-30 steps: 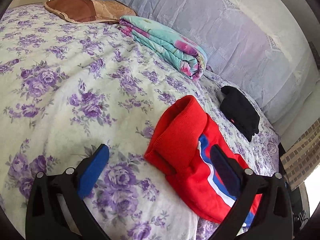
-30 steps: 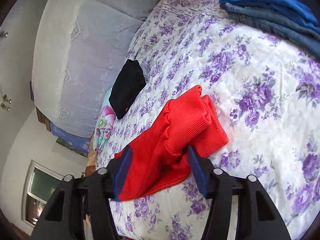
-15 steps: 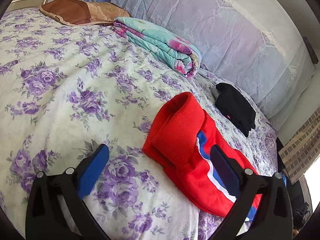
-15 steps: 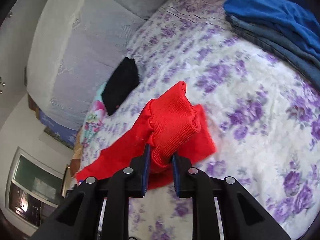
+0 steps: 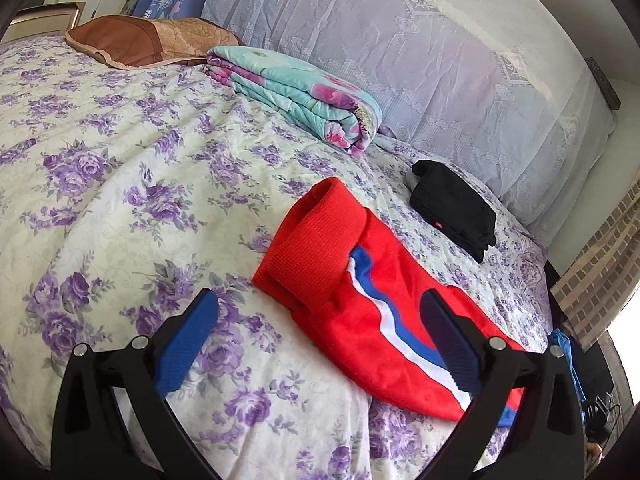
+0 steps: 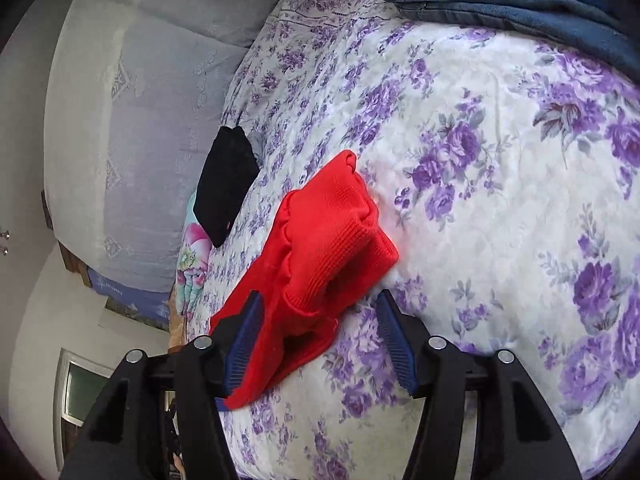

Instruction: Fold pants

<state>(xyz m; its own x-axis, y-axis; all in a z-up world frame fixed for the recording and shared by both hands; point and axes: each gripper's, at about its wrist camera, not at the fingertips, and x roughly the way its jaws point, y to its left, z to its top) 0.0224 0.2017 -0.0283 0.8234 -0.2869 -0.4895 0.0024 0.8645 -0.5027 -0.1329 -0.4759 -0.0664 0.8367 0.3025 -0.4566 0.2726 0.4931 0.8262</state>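
Red pants (image 5: 360, 292) with a blue and white side stripe lie folded on the flowered bedspread (image 5: 120, 184), the ribbed waistband turned toward the pillows. My left gripper (image 5: 320, 328) hovers open just in front of them; its right finger overlaps the striped side, nothing pinched. In the right wrist view the ribbed red end of the pants (image 6: 332, 240) rests on the bed. My right gripper (image 6: 320, 320) has its jaws opening around that bunched end, and the pads no longer press the cloth.
A folded black garment (image 5: 456, 208) lies beyond the pants near the lace-covered headboard (image 5: 440, 60). A rolled teal floral quilt (image 5: 304, 96) and a brown pillow (image 5: 136, 40) sit farther back. Folded blue and denim clothes (image 6: 520, 0) are stacked at the bed's far corner.
The right gripper closed on the ribbed end of the red pants and lifted it slightly, then let go; the end now lies on the bed. The left gripper drifted a little, still open.
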